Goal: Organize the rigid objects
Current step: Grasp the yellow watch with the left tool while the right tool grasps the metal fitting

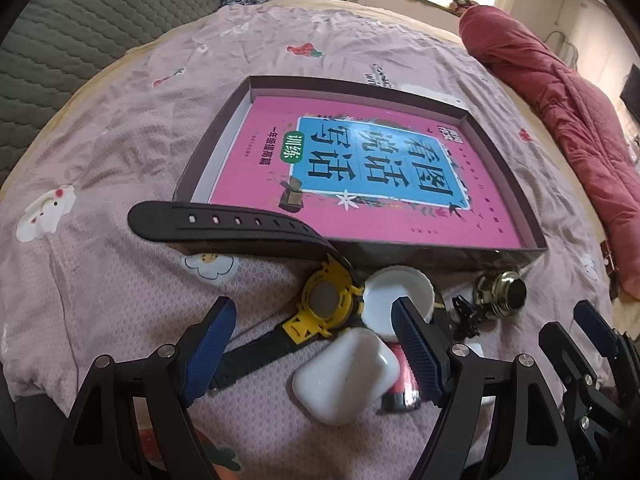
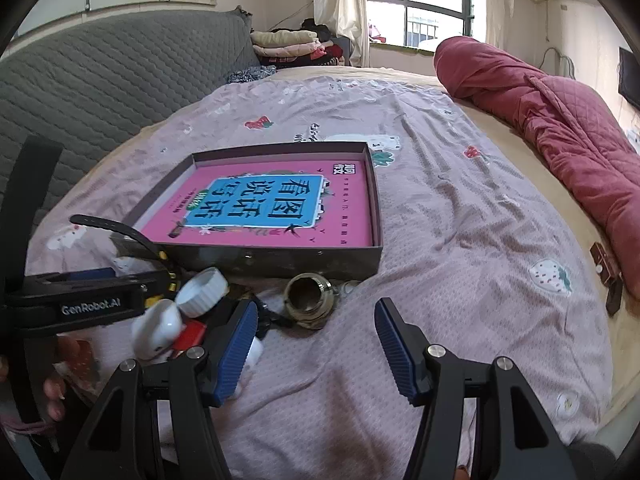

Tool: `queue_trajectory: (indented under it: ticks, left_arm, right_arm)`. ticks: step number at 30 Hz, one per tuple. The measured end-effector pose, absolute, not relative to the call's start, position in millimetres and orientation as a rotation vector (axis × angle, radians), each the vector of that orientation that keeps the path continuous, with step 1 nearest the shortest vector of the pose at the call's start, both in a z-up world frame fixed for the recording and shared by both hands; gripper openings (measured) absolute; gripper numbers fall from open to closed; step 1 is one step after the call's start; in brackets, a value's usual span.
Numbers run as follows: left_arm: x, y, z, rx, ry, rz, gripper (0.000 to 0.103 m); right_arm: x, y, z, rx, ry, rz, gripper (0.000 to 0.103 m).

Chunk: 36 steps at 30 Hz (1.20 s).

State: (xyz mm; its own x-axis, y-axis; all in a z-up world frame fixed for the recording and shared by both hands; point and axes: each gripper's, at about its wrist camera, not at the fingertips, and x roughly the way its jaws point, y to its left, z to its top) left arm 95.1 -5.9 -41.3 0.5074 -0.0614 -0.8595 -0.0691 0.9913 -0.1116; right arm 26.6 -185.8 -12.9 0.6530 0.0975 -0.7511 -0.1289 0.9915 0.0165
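A shallow dark box (image 1: 516, 258) (image 2: 276, 258) lies on the bed with a pink book (image 1: 360, 168) (image 2: 260, 208) inside. In front of it sits a cluster: a yellow-faced watch (image 1: 326, 300) with a black strap (image 1: 224, 224), a white cap (image 1: 396, 292) (image 2: 202, 286), a white earbud case (image 1: 346, 376) (image 2: 158, 330), a red-and-black item (image 1: 402, 394), a black clip (image 1: 464, 316) and a brass fitting (image 1: 502, 290) (image 2: 310, 294). My left gripper (image 1: 312, 354) stands open around the earbud case and watch. My right gripper (image 2: 314, 346) is open just short of the brass fitting.
The bed has a pink patterned sheet (image 2: 440, 240). A red quilt (image 2: 560, 128) lies along the right side, a grey quilted headboard (image 2: 100, 80) at the left. Folded clothes (image 2: 288, 42) are stacked at the back. A small brown object (image 2: 606, 268) sits at the right bed edge.
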Motion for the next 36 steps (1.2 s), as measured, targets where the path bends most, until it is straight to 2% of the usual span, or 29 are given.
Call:
queue_trajectory:
  ticks: [5,11,22,31,36]
  left_arm:
    - [102.5,-7.1,-48.2,-0.13,1.059,0.018,0.08]
    - [109.3,-7.2,-57.2,-0.13,1.086,0.037,0.072]
    - [121.8,-13.6,-66.1,-0.151,1.123,0.001,0.042]
    - [129.7,-16.6,-73.3,-0.163,1.146,0.025,0.038]
    - [128.5,-12.9,-74.6,-0.183,1.136,0.016,0.037]
  right_arm:
    - [39.7,-188.9,-22.1,-0.043,0.878,0.129,0.06]
    - [46.9,-181.1,-32.2,-0.09,0.896,0.15,0.06]
    - [65.7,-173.5,-44.9,-0.137,0.908,0.163,0.06]
    - [78.2,-166.8,-60.4,-0.167,0.949,0.191,0.049]
    - [79.5,-165.4,-65.7,-0.18,0.966,0.202,0.04]
